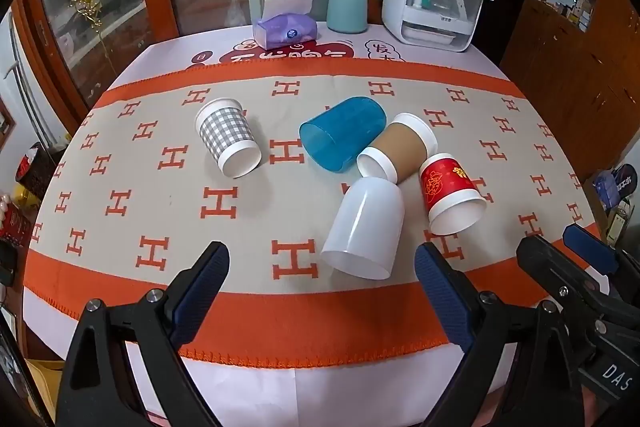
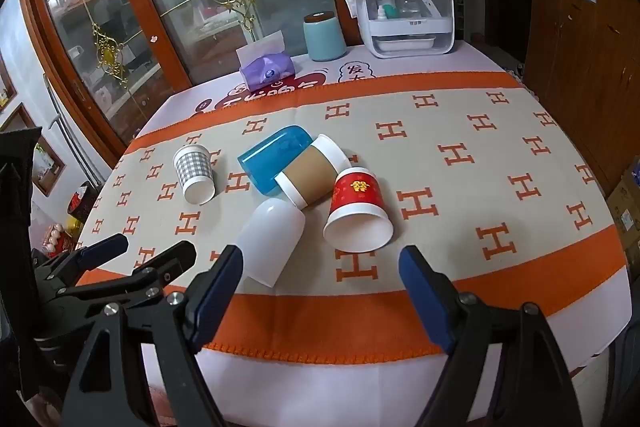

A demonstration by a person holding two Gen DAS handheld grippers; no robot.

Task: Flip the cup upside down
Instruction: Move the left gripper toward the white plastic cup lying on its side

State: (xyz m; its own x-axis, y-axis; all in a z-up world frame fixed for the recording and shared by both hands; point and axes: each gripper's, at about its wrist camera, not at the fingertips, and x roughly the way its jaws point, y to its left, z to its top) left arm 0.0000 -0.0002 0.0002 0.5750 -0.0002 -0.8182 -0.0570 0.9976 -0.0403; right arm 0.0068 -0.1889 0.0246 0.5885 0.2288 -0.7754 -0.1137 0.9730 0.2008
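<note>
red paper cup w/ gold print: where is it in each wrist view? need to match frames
Left wrist: the red paper cup with gold print lies on its side right of centre, mouth toward the camera, beside the brown-sleeved white paper cup.
Right wrist: same cup sits near centre, just above the gap between the claw fingers.
Shared landmark: the translucent blue plastic cup, up-left of it in both.

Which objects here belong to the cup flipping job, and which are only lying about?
Job: white cup, red cup, brown cup, blue cup, checked cup.
Lying about: tissue pack, teal jar, white box.
</note>
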